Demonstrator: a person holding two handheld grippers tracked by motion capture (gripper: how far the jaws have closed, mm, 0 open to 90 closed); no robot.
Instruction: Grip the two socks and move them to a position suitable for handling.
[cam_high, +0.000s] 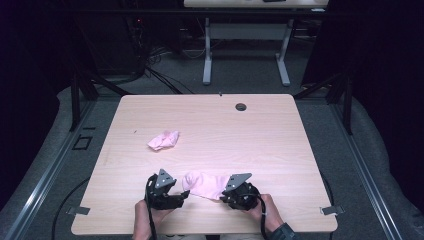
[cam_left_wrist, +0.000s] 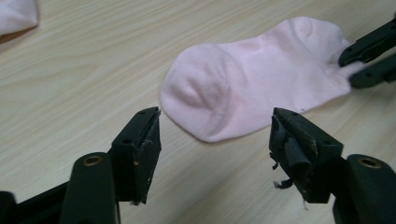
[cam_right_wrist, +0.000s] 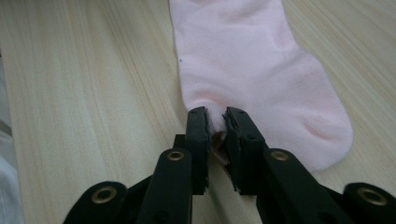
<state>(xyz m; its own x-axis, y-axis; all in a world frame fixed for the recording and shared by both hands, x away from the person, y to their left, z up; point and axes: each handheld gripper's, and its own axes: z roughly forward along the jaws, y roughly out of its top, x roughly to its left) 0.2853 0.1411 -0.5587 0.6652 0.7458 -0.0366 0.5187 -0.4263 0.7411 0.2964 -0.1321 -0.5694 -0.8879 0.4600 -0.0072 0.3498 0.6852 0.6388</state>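
A pale pink sock (cam_high: 205, 184) lies flat near the wooden table's (cam_high: 260, 140) front edge, between both grippers. My left gripper (cam_high: 184, 195) stands open just short of the sock's rounded end (cam_left_wrist: 252, 79), its jaws (cam_left_wrist: 217, 128) wide apart with nothing between them. My right gripper (cam_high: 223, 197) is shut on the sock's other end; in the right gripper view its jaws (cam_right_wrist: 215, 121) pinch a fold of the pink sock (cam_right_wrist: 247, 60). The left gripper view also shows the right gripper (cam_left_wrist: 369, 58) at the sock's far end. A second pink sock (cam_high: 163, 140) lies crumpled farther back on the left.
A dark round grommet (cam_high: 241, 106) sits near the table's far edge. Beyond the table stand another desk's grey legs (cam_high: 207, 55) and floor cables (cam_high: 160, 75). The crumpled sock's edge (cam_left_wrist: 16, 16) shows in the left gripper view's top left corner.
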